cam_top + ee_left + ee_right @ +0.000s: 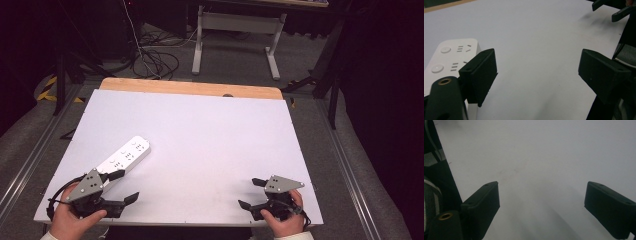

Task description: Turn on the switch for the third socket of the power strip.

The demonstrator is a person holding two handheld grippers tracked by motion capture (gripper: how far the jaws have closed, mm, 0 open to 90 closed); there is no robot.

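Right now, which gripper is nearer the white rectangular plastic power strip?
Left. The left gripper sits at the white rectangular plastic power strip's near end, one jaw beside it. The right gripper is far off across the table.

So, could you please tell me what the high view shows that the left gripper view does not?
The high view alone shows the person's two hands, the whole white rectangular plastic power strip, the table's wooden far edge and the floor cables. The left gripper view alone shows, close up, the strip's round buttons and socket slots beside the left gripper. Both show the white table, the strip and the open right gripper.
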